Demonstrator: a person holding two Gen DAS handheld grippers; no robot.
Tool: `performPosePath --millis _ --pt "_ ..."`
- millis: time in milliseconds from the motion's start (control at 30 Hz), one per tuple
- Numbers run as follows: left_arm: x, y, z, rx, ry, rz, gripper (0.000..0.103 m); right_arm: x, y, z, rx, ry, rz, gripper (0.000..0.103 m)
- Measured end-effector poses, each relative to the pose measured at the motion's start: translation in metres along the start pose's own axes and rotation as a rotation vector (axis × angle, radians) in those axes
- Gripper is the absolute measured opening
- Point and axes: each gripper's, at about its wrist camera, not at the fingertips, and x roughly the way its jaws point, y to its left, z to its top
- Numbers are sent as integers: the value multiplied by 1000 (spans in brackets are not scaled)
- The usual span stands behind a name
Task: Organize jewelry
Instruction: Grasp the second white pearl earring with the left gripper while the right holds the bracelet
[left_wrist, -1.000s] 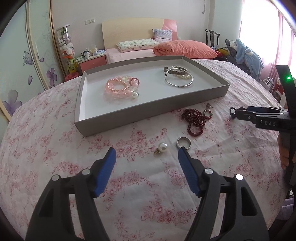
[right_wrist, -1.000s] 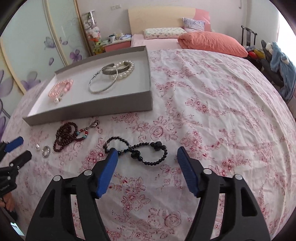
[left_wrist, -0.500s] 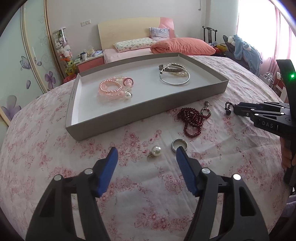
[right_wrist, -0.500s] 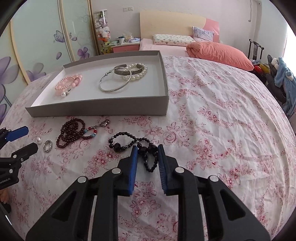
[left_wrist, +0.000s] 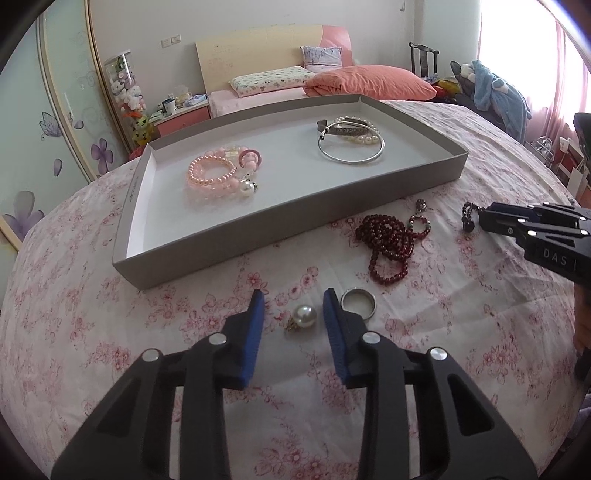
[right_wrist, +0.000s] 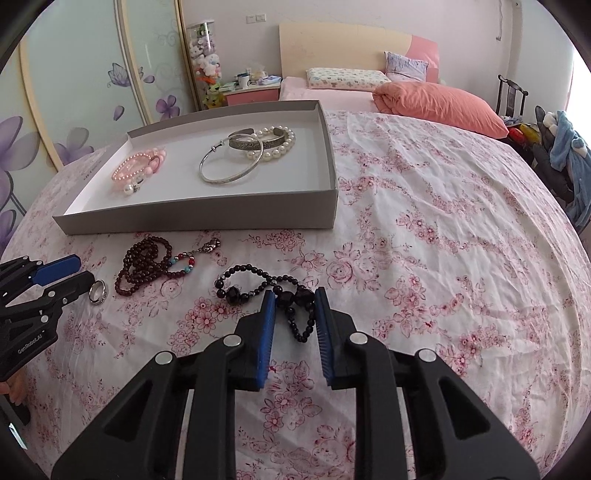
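Observation:
A pearl earring (left_wrist: 304, 315) lies on the floral bedspread between the jaws of my left gripper (left_wrist: 293, 299). The jaws are closing, with a gap still on each side of the pearl. A silver ring (left_wrist: 357, 302) sits just right of the right finger. My right gripper (right_wrist: 294, 297) is shut on a black bead bracelet (right_wrist: 240, 284), and the rest of the strand trails left on the cloth. A dark red bead bracelet (right_wrist: 144, 264) lies between the two grippers. Behind them stands the grey tray (left_wrist: 258, 240).
In the tray lie pink bead bracelets (left_wrist: 218, 173) on the left and a silver bangle (left_wrist: 351, 151) with a cuff and pearl bracelet on the right. Pillows and an orange quilt (right_wrist: 439, 103) lie past the tray. Bare bedspread stretches to the right.
My left gripper has slid forward and its jaws have narrowed around the pearl earring. My right gripper went from wide open to shut on the black bracelet and has held there.

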Motion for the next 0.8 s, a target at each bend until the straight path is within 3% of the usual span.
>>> performPosePath --millis 133,533,800 --pt "1 -3 1 -5 4 1 15 0 0 0 -1 0 -1 23" --pt "-16 39 -17 -128 6 84 14 -9 4 0 -2 -37 37 22" --pt "-39 61 -23 -238 -71 108 14 -31 23 2 -19 -115 72 22"
